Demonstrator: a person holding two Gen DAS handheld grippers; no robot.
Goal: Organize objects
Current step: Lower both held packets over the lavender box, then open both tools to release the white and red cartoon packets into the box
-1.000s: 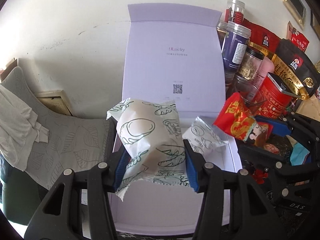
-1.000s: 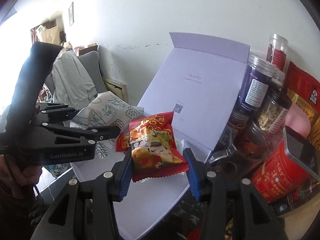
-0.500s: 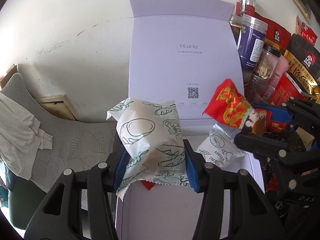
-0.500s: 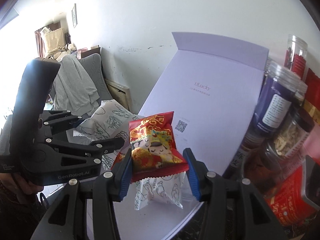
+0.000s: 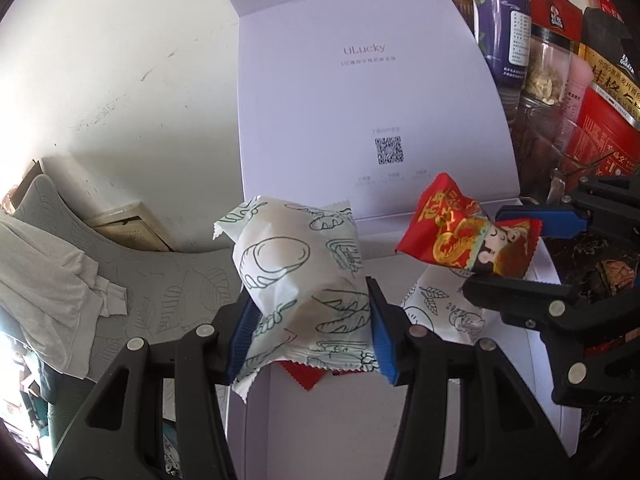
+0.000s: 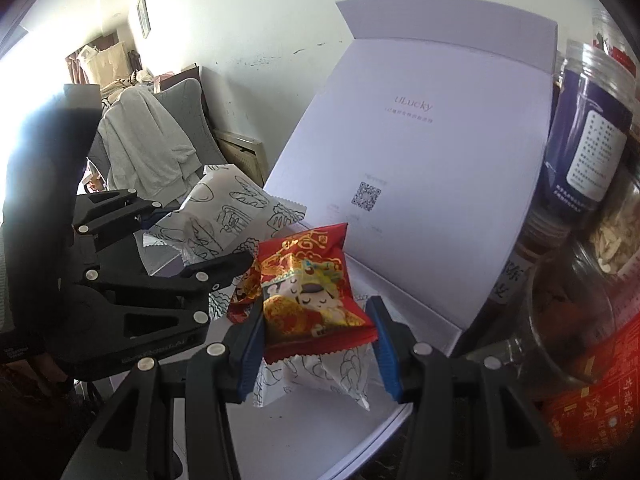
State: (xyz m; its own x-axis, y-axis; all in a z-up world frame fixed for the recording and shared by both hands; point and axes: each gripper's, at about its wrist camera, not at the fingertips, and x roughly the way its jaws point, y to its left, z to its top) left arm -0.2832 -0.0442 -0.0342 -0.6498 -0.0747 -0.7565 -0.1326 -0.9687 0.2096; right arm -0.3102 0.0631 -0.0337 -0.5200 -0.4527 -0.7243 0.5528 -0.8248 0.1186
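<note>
White-wrapped snack in the clamped left gripper and red packet pinched by the right gripper hover over the open box, apparently awaiting lowering and release inside.

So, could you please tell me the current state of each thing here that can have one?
Lavender box: open, lid upright.
White packet: held in the left gripper, above the box.
Red packet: held in the right gripper.
Second white packet: lying in the box.
Purple jar: lidded, upright.
</note>
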